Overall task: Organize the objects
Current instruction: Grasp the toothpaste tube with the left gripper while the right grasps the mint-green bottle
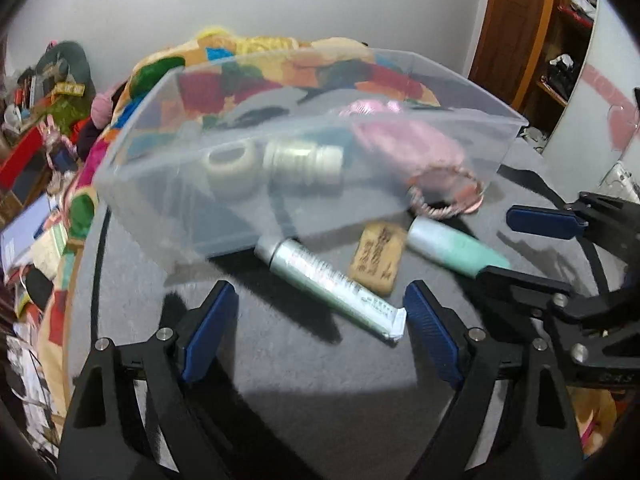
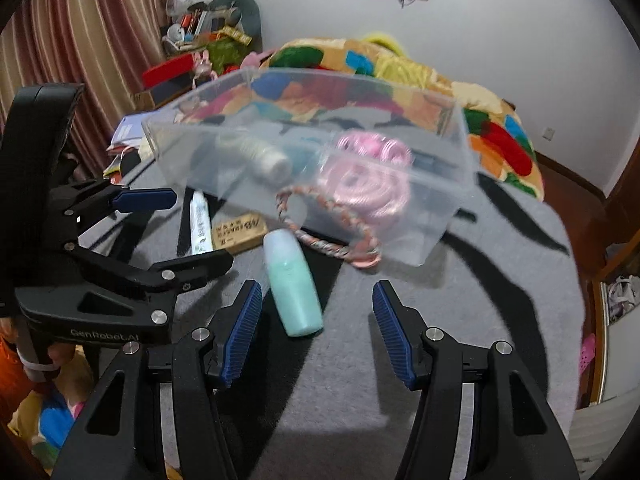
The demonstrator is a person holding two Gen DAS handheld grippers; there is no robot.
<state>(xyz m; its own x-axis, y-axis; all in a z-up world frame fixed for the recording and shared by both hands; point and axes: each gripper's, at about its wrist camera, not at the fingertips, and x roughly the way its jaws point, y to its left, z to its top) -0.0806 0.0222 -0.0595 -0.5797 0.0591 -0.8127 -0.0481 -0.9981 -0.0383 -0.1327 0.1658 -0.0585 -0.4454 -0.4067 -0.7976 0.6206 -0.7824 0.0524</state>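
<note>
Blurring clear bin (image 1: 168, 184) contents, pink coil (image 2: 366, 188) smeared, eraser (image 2: 238, 230) print illegible

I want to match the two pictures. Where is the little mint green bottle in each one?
Left wrist view: mint green bottle lies at right of centre, beside the tan eraser.
Right wrist view: it lies at lower centre, just ahead of the right gripper.
Shared landmark: the clear plastic box.

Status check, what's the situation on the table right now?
Left gripper and right gripper open, empty. Silver tube, mint bottle, wooden tag outside clear bin. Nothing blocking.
</note>
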